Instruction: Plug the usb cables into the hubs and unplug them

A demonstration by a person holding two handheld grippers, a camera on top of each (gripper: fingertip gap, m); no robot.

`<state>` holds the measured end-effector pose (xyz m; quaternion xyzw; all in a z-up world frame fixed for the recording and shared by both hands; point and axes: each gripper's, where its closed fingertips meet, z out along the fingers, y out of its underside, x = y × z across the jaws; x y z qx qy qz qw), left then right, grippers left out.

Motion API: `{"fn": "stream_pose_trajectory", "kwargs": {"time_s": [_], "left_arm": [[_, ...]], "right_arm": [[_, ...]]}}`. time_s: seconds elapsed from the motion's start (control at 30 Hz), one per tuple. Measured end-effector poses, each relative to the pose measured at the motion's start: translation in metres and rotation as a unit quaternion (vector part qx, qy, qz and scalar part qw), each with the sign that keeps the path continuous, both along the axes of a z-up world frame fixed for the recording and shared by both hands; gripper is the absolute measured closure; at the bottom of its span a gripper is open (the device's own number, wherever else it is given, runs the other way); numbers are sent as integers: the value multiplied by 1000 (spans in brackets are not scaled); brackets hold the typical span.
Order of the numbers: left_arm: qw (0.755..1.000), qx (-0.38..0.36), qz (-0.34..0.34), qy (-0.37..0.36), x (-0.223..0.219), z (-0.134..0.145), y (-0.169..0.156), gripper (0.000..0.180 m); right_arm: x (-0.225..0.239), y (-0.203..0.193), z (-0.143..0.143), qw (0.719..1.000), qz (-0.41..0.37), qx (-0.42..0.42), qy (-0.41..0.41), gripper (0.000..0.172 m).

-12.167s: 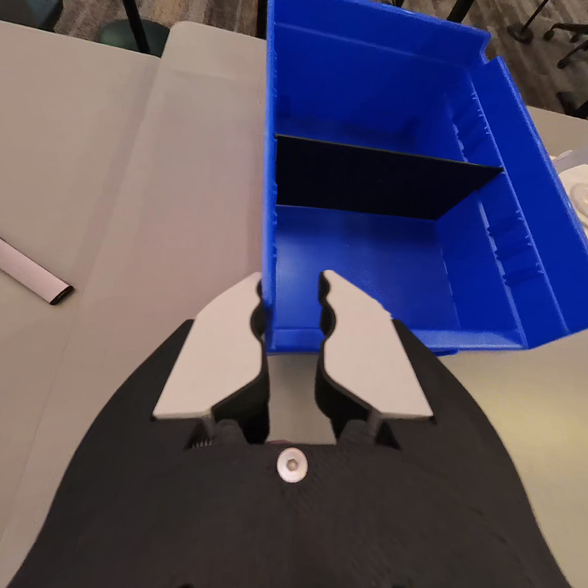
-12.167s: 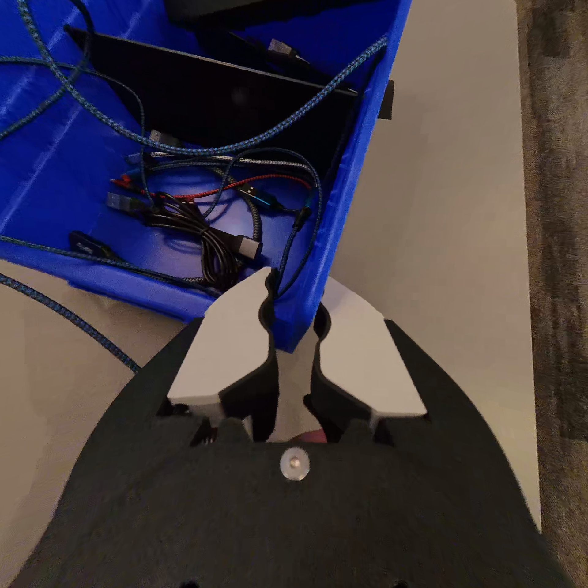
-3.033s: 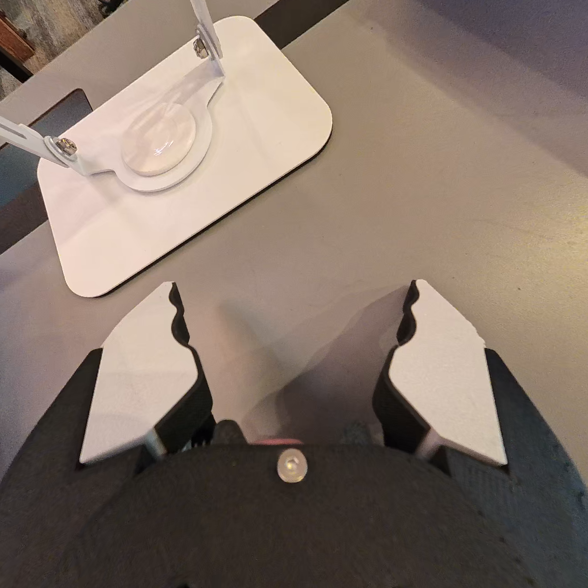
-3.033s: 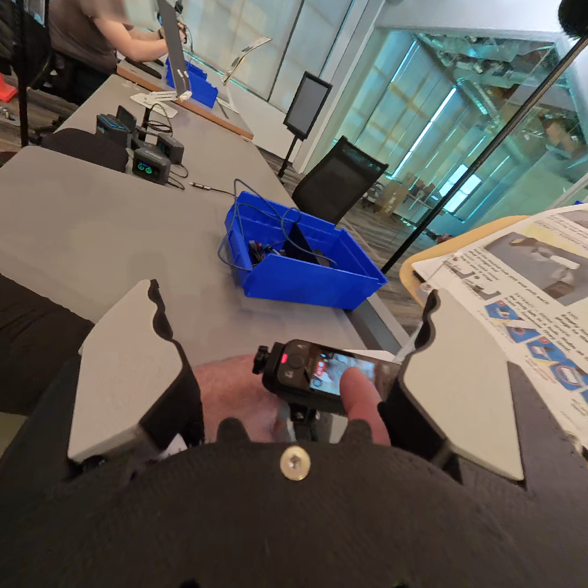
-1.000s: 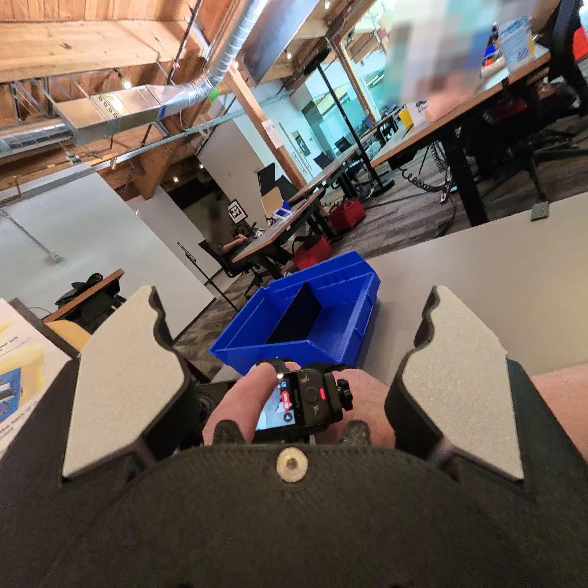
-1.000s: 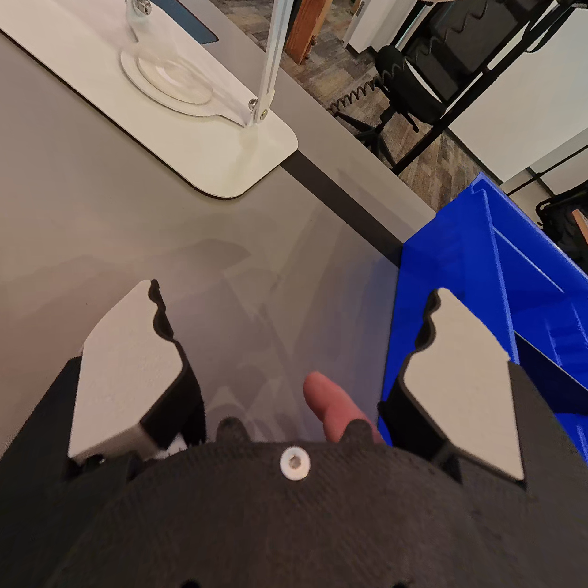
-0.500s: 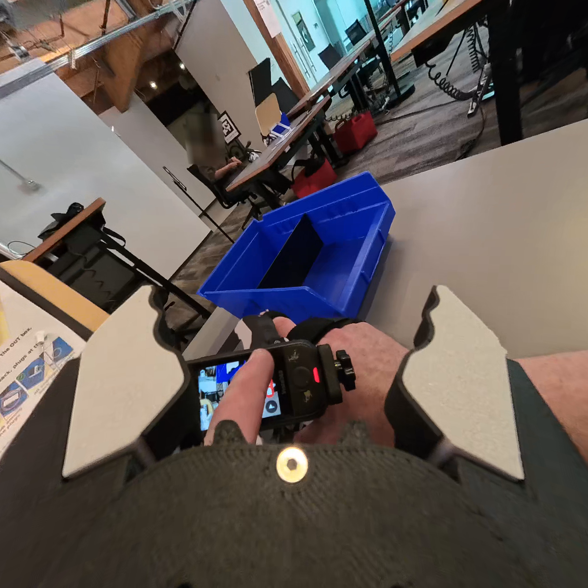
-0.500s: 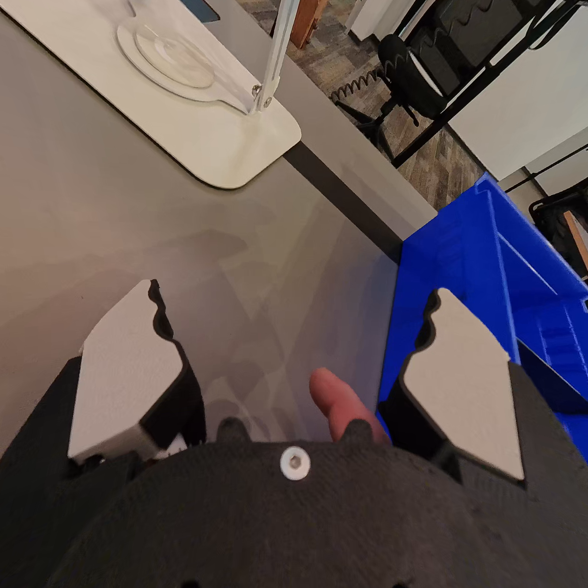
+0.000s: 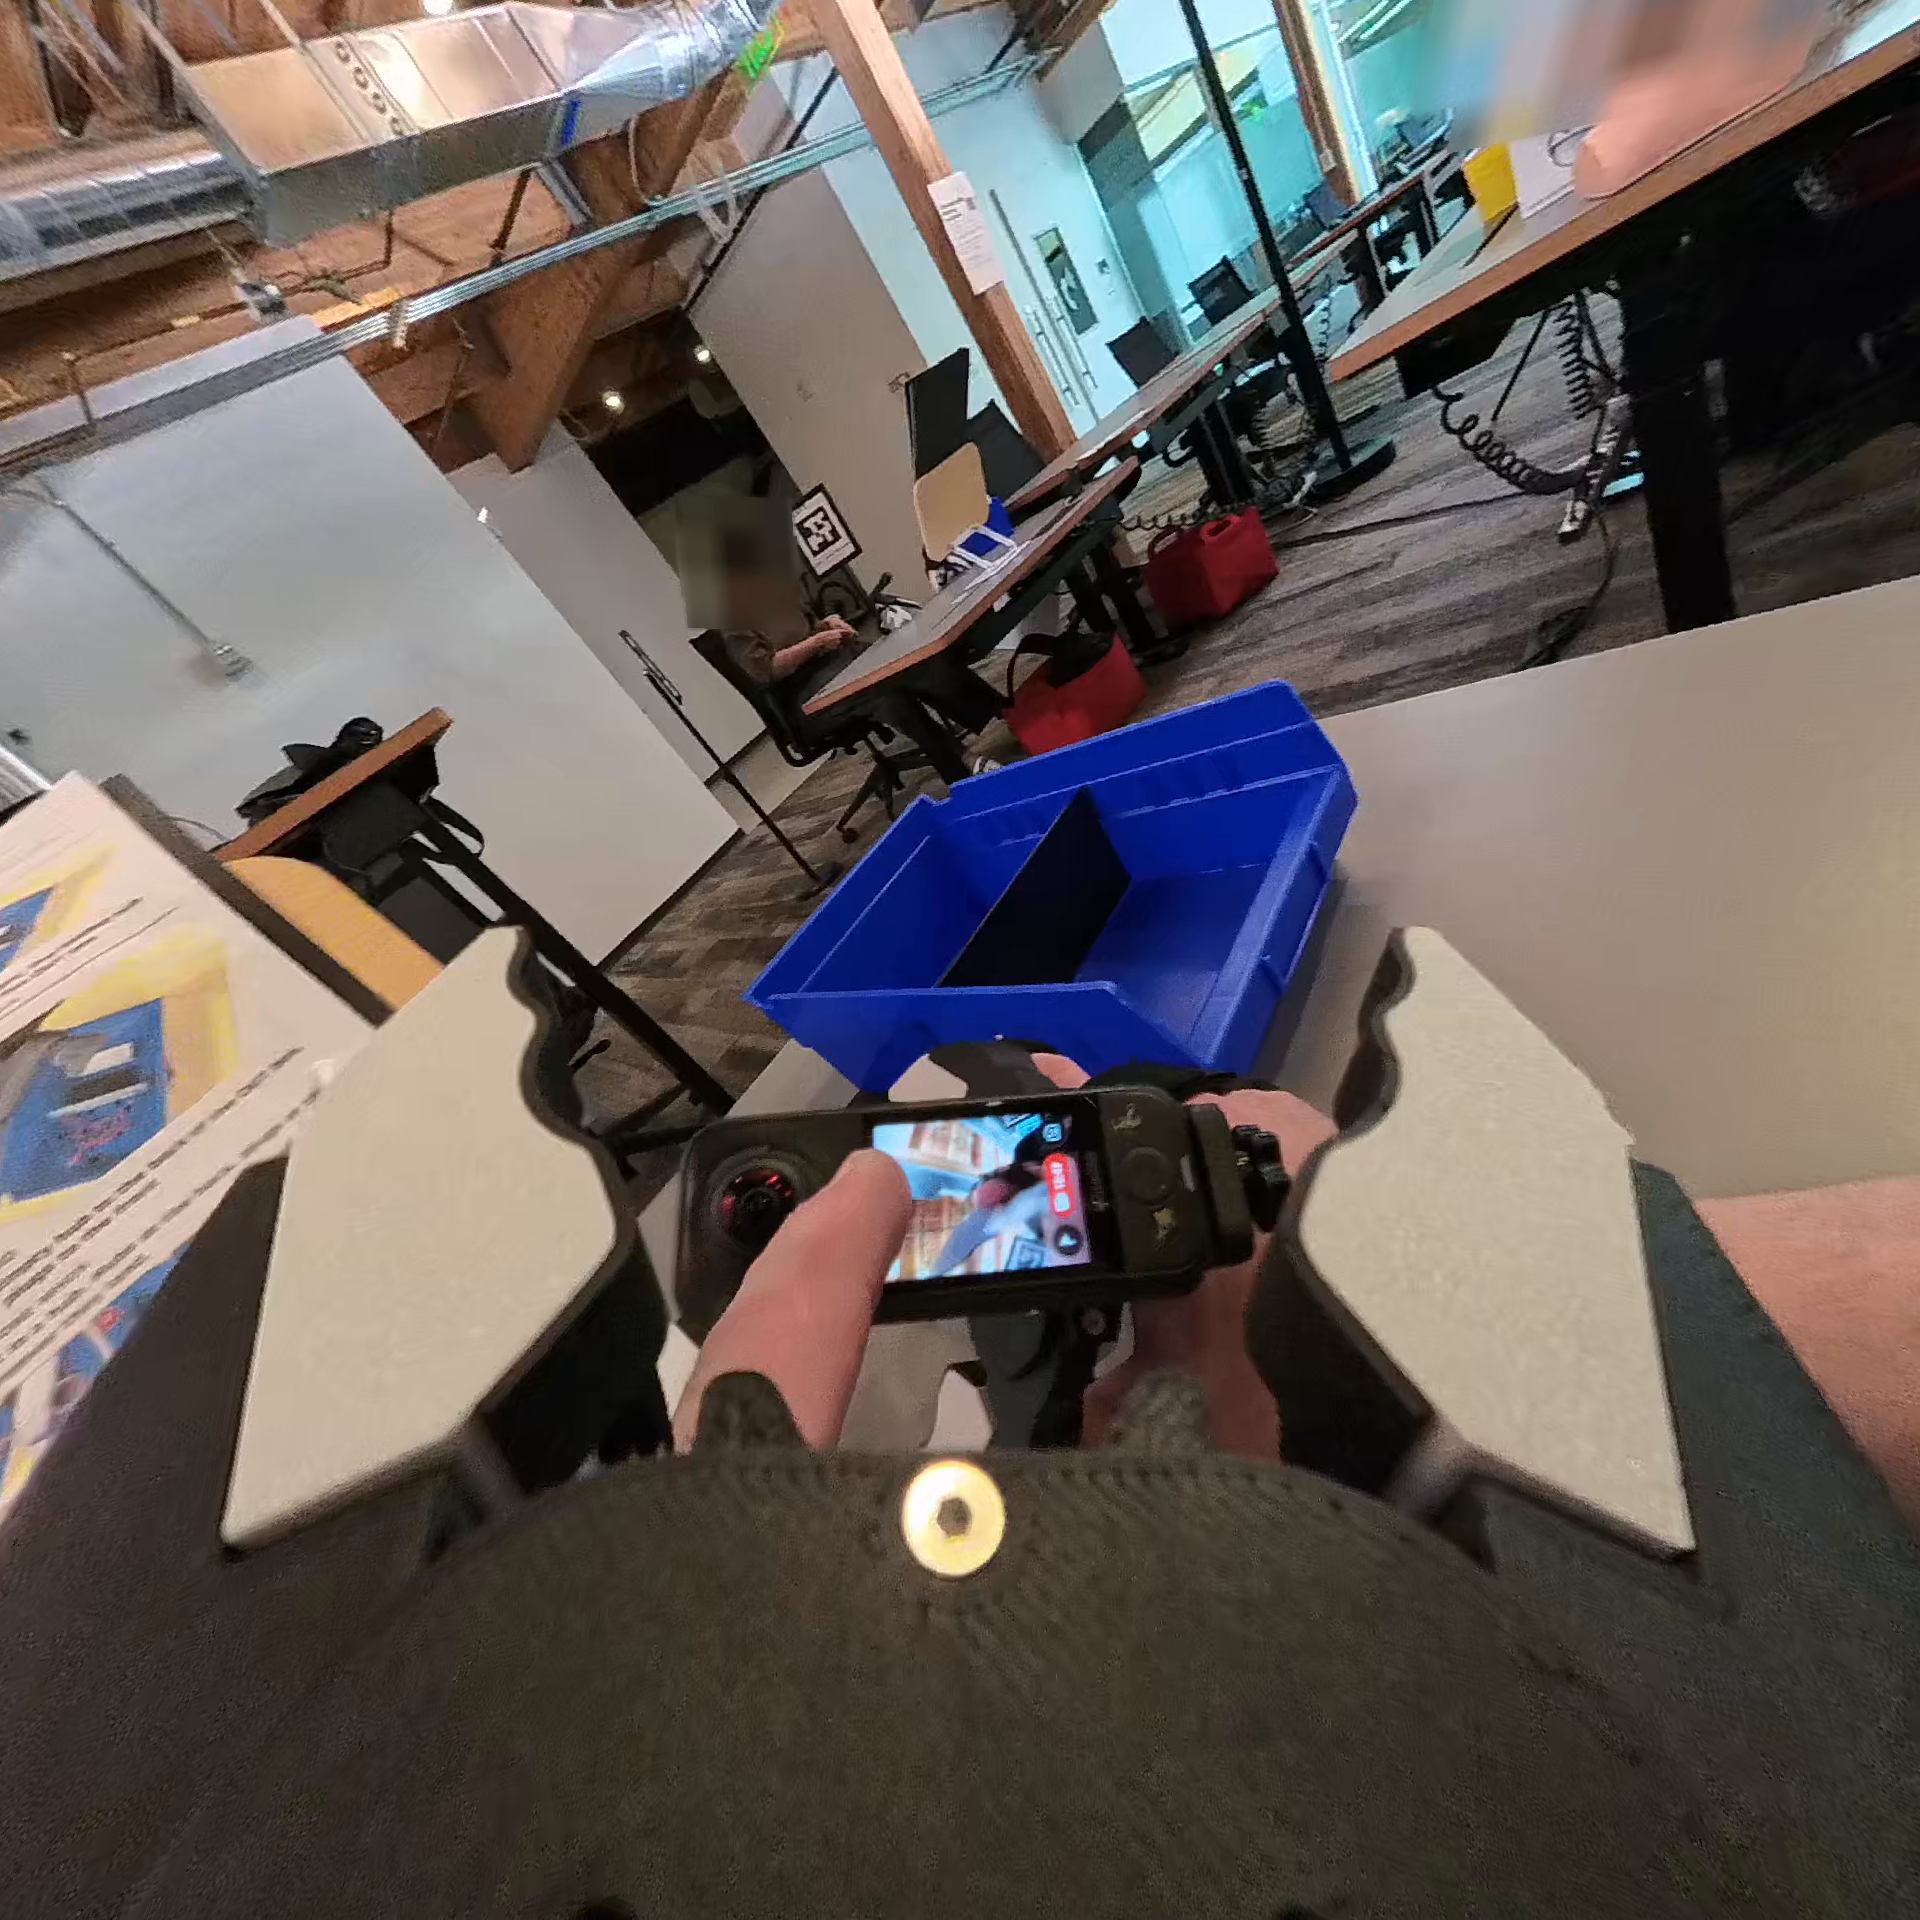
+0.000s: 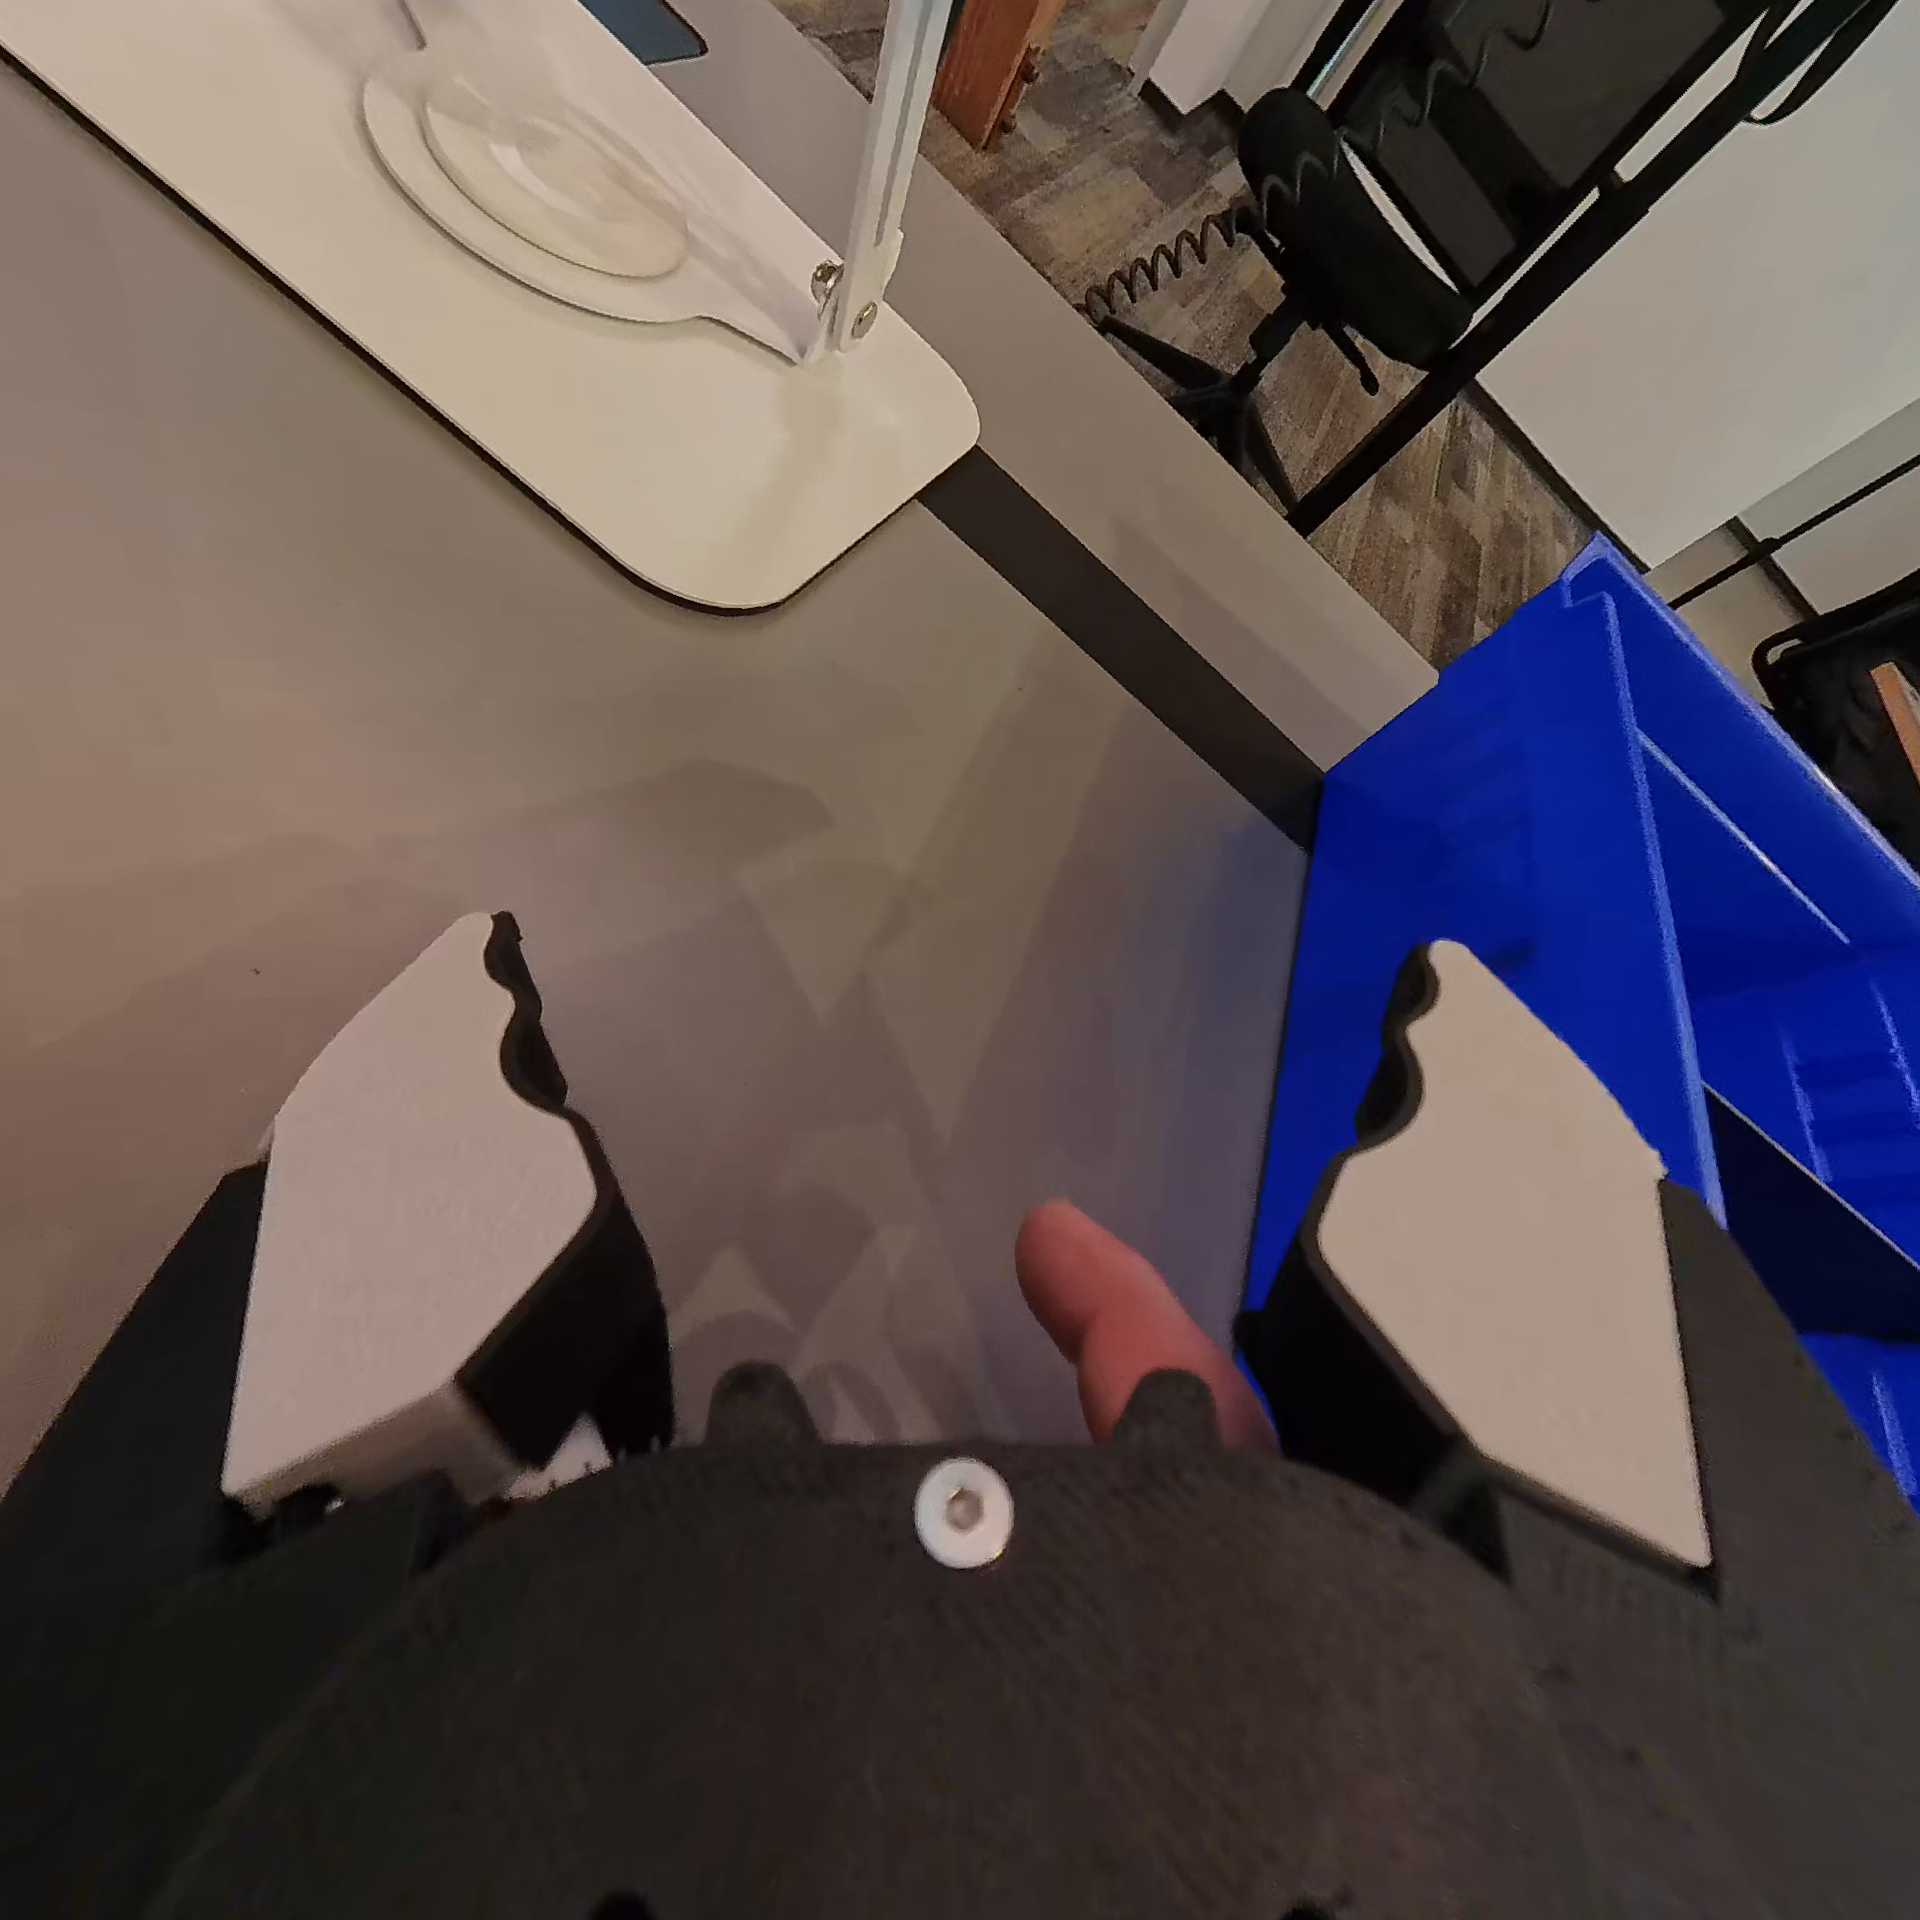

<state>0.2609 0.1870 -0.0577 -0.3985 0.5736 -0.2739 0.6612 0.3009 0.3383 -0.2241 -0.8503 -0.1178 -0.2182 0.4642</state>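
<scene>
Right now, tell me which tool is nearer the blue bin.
Right. The right tool sits beside the bin, one finger overlapping its wall. The left tool is farther back, a camera between.

Ahead of the left tool we count one blue bin (image 9: 1049, 997) with one dark divider (image 9: 1039, 904) making two compartments, and nearer, between its wide-apart fingers, one small camera (image 9: 966, 1205) with one fingertip (image 9: 852, 1205) on its screen. Far off we count two red bags (image 9: 1210, 566), and at the left edge one printed sheet (image 9: 114, 1060). Ahead of the right tool we count one white base plate (image 10: 644, 416) to the upper left, one bin to the right, and one fingertip between its fingers.
</scene>
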Motion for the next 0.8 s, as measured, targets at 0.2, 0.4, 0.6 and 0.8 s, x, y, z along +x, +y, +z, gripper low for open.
{"fn": "stream_pose_trajectory", "kwargs": {"time_s": [0.2,0.4,0.6,0.8], "left_arm": [[998,-26,49,-39,-35,11,41,47],[981,-76,165,-64,-92,-6,131,51],[950,-198,231,-77,-123,-52,203,48],[940,-224,241,-88,-123,-56,218,44]], "right_arm": [[2,0,5,1000,-4,14,14,25],[2,1,11,997,-7,47,65,25],[6,4,17,987,-24,94,128,25],[-5,10,44,975,-24,146,165,25]]}}
